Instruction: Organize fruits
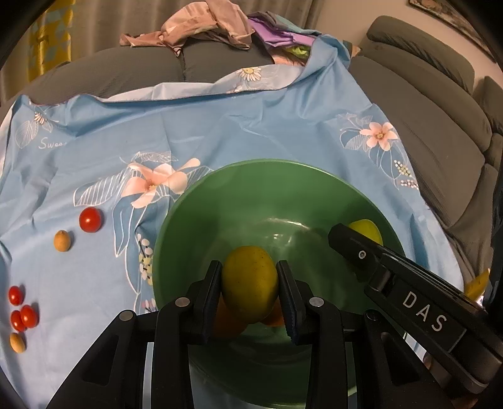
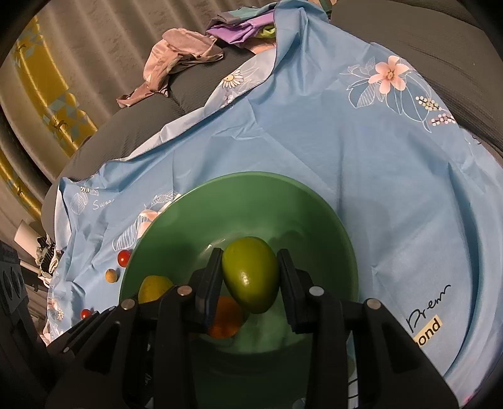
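Observation:
A green bowl (image 1: 251, 165) (image 2: 251, 176) stands on a blue flowered cloth (image 1: 251, 126). Over the bowl, my left gripper (image 1: 250, 266) is shut on a yellow fruit (image 1: 250, 283), with an orange fruit (image 1: 228, 324) lying below it in the bowl. My right gripper (image 2: 250, 254) is shut on a green fruit (image 2: 250, 277) above the same orange fruit (image 2: 224, 319). In the left wrist view the right gripper (image 1: 349, 239) comes in from the right with its fruit (image 1: 366, 229) at its tip. In the right wrist view the yellow fruit (image 2: 155, 288) shows at the left.
Left of the bowl, cherry tomatoes (image 1: 90, 219) (image 1: 23, 316) and small tan fruits (image 1: 62, 240) (image 1: 17, 342) lie loose on the cloth. Something yellow (image 1: 478, 283) peeks out at the right edge. A grey sofa (image 1: 440, 126) with piled clothes (image 1: 204, 25) surrounds the cloth.

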### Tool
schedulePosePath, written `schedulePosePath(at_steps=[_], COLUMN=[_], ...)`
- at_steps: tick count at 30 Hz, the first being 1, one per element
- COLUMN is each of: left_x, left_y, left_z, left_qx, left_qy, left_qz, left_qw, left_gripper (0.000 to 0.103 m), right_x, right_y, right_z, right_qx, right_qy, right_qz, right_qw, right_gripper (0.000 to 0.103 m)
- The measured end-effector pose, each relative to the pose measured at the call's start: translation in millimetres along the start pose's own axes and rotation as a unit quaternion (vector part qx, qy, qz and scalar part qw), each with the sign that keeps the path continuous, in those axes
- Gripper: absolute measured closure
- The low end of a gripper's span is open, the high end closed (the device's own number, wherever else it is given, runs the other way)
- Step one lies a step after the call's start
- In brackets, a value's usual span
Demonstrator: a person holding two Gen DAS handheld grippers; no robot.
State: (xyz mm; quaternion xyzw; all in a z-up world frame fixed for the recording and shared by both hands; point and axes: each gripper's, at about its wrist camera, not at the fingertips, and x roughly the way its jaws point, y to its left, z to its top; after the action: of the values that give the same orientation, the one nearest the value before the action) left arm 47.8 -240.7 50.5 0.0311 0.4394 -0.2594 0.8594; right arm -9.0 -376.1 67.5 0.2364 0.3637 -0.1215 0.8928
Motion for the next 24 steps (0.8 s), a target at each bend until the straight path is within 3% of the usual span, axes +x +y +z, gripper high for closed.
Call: schedulePosePath(at_steps=[18, 24], left_x=[4.6, -7.8], left_y=[-0.1, 3.4], left_z=[-0.2, 2.7], left_qx=[-0.006, -0.012], left_qy=[0.010, 0.004], left_qz=[0.000, -0.009], left_qw=[0.9999, 0.9999], left_gripper=[0.068, 0.068], right_x=[2.9, -2.4], right_y=[6.5, 4.9], right_z=[-0.1, 0.4], right_qx=[-0.017, -0.010], right_qy=[-0.001, -0.007], right_qz=[-0.023, -0.017], right_qw=[1.000, 1.000], right_gripper=[0.066, 0.050])
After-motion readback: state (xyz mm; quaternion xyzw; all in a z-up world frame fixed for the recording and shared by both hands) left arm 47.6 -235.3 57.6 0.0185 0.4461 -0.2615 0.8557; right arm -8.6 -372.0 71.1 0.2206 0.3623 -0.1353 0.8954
